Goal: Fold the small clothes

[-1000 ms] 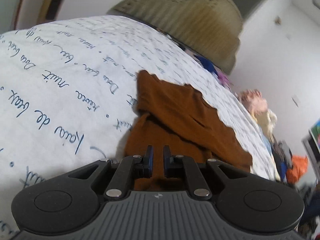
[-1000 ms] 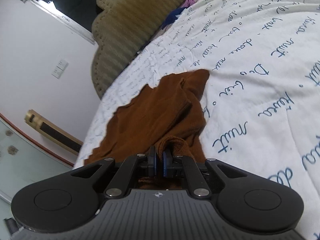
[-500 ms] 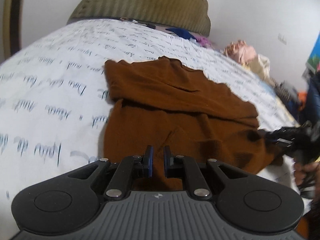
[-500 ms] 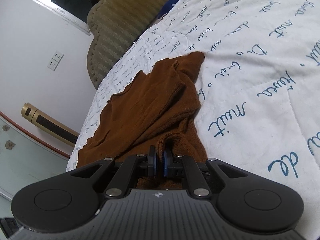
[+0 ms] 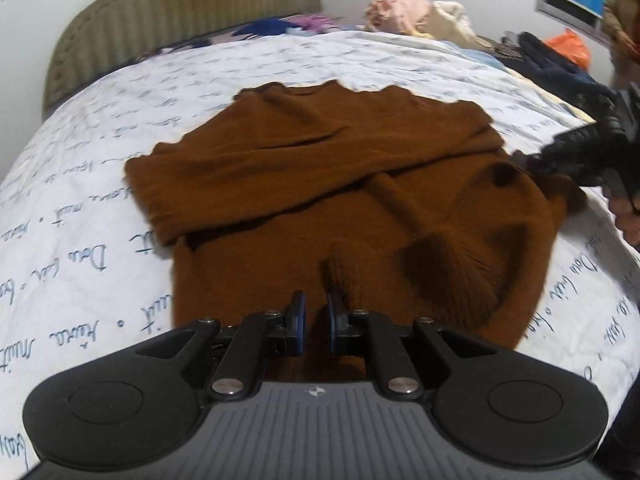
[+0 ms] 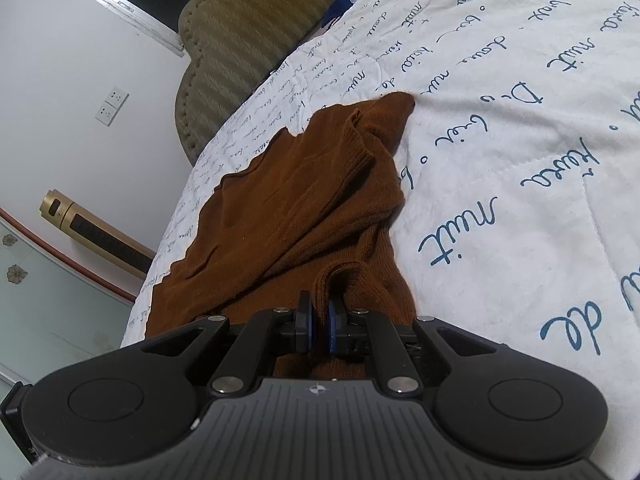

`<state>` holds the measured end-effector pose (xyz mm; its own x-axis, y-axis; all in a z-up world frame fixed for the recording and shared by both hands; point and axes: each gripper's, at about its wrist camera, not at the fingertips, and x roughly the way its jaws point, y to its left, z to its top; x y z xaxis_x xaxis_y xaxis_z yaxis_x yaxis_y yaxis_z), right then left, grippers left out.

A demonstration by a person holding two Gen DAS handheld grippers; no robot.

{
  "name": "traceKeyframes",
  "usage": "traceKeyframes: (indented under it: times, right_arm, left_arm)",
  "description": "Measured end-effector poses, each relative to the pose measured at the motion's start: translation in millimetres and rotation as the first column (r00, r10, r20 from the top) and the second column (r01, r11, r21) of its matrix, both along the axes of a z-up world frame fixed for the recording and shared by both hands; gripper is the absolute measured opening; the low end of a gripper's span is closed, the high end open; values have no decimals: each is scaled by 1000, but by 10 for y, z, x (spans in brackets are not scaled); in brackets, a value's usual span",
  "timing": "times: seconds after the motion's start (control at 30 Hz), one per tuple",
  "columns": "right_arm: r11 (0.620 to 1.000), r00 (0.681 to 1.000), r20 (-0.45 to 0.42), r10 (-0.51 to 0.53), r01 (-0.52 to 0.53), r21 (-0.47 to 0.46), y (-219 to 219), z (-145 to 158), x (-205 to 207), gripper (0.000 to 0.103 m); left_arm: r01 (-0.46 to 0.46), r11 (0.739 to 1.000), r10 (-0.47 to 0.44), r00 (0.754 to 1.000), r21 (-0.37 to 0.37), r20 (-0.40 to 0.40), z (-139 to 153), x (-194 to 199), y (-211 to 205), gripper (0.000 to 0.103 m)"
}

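A small brown knit sweater [image 5: 320,184] lies on the bed, its far part folded over with a sleeve across. My left gripper [image 5: 314,320] is nearly shut, with brown knit between its blue pads at the near edge. My right gripper [image 6: 318,320] is shut on a raised fold of the sweater [image 6: 304,208] at its near end. The right gripper also shows in the left wrist view [image 5: 580,156], at the sweater's right corner.
The bed has a white quilt with blue script [image 5: 80,208] [image 6: 520,120] and an olive padded headboard [image 5: 168,12] [image 6: 248,24]. A pile of clothes [image 5: 420,8] lies at the far right. A gold tower appliance [image 6: 92,232] stands by the wall.
The left gripper has swung round to face the sweater square on, and the right gripper has come into its view. The right gripper has kept its grip and crept closer along the sweater.
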<state>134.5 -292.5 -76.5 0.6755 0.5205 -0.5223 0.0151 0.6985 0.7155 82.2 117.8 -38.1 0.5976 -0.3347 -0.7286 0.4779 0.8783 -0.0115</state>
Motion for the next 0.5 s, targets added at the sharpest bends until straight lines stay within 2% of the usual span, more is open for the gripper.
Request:
traceKeyframes:
  times: [0.3, 0.4, 0.47, 0.5]
  right_arm:
    - [1000, 1000, 2, 7, -7, 12, 0, -14, -17, 14]
    - [1000, 1000, 2, 6, -6, 14, -2, -14, -18, 14]
    - [1000, 1000, 1, 4, -4, 18, -4, -20, -18, 14]
    - [1000, 1000, 0, 4, -4, 20, -2, -23, -18, 14]
  left_arm:
    - [-19, 990, 12, 999, -140, -53, 88, 7, 201, 12]
    - [13, 977, -26, 998, -214, -57, 151, -33, 293, 12]
    - [40, 967, -61, 995, -252, -76, 175, -25, 324, 24]
    - [41, 967, -65, 994, -253, -88, 173, -7, 321, 47]
